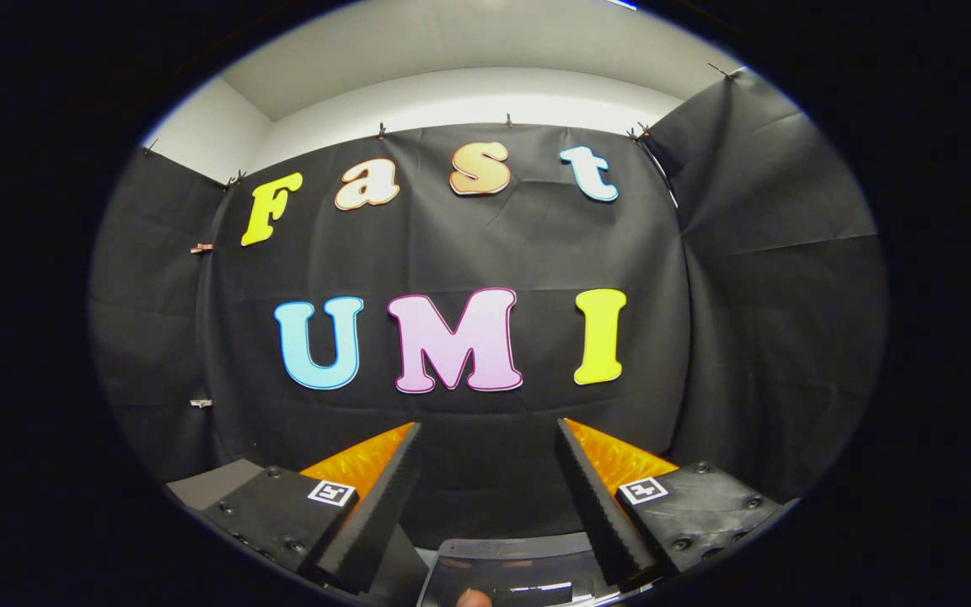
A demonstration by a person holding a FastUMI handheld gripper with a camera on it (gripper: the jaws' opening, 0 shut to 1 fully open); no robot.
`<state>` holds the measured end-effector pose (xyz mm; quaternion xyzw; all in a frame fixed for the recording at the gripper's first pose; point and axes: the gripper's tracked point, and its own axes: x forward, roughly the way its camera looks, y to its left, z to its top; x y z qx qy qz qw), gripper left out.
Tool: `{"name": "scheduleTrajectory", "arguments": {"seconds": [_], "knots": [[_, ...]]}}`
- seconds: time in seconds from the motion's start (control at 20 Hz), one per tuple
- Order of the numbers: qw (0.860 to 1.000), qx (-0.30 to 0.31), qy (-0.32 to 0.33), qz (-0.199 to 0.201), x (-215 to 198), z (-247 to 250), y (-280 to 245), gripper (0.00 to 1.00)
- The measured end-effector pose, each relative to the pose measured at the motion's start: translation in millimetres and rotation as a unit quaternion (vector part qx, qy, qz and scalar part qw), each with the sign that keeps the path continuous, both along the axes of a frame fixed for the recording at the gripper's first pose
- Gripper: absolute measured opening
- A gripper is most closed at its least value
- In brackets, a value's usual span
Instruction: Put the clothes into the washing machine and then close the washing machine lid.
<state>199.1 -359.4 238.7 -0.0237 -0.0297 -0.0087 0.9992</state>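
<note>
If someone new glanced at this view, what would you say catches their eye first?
Most striking are the gripper's two fingers, spread wide apart with nothing between them and pointing at the black cloth wall of the booth. Low between the fingers sits a translucent grey panel, possibly the washing machine's lid, though too little shows to be sure. Above the cloth runs a pale wall.

Tool (pixel 490 438): fingers spread wide apart, nothing between them, pointed at the black cloth wall (pixel 494 244). Translucent grey lid (pixel 511 561) at 6 o'clock beneath the fingers. White wall (pixel 469 93) at 12 o'clock.
</note>
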Motion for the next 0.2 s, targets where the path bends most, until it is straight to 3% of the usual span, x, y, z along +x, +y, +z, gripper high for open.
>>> {"name": "scheduleTrajectory", "arguments": {"seconds": [0.2], "knots": [[1.000,-0.004,0.005,0.000,4.6,-2.3,8.4,0.98]]}}
